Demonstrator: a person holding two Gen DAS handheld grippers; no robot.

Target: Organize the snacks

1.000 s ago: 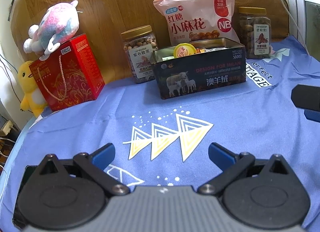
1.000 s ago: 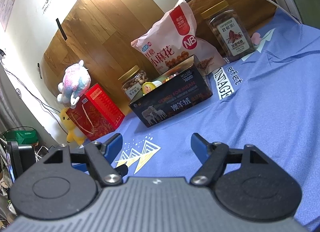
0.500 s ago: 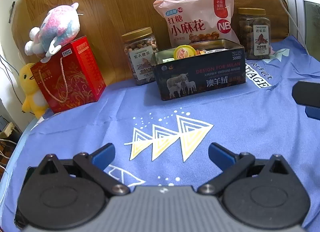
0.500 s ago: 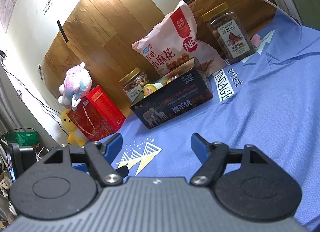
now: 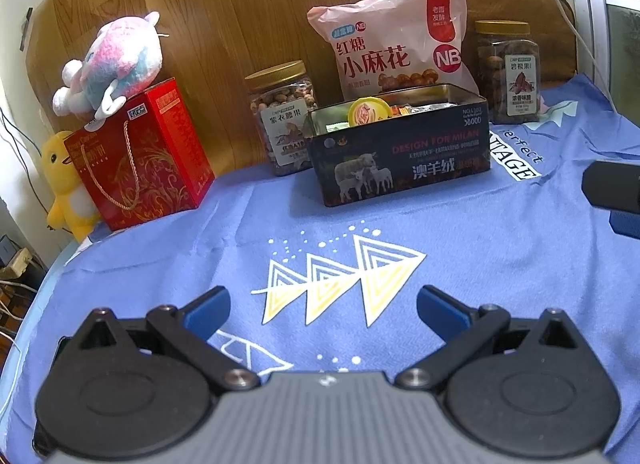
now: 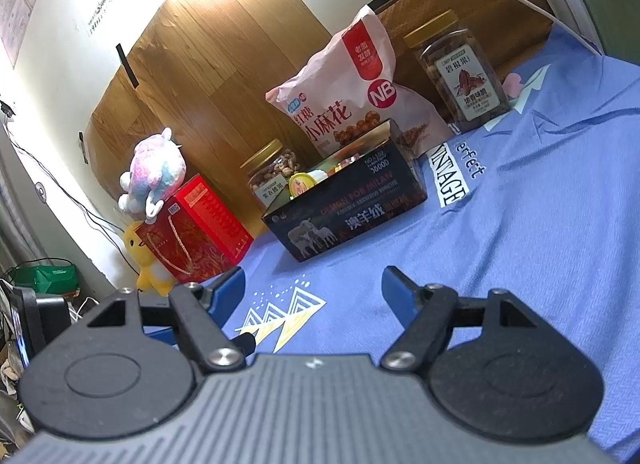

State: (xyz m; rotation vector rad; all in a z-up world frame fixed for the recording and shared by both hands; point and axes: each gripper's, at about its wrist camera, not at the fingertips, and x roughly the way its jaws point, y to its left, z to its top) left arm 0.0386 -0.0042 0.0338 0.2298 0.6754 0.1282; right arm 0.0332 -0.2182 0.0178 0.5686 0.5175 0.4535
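A dark open tin (image 5: 400, 160) (image 6: 344, 220) sits at the back of the blue cloth, with small wrapped snacks and a yellow-lidded cup (image 5: 369, 111) inside. Behind it leans a pink snack bag (image 5: 394, 44) (image 6: 352, 96). A nut jar (image 5: 282, 116) (image 6: 270, 176) stands to its left, a second jar (image 5: 508, 68) (image 6: 460, 76) to its right. My left gripper (image 5: 323, 304) hovers open over the cloth's triangle print, nothing between its fingers. My right gripper (image 6: 314, 288) is open and empty too, well short of the tin.
A red gift box (image 5: 140, 156) (image 6: 196, 232) stands at the back left with a pink plush toy (image 5: 116, 64) on top and a yellow duck toy (image 5: 66, 184) beside it. Wooden panels line the back. The cloth's left edge drops off to cables.
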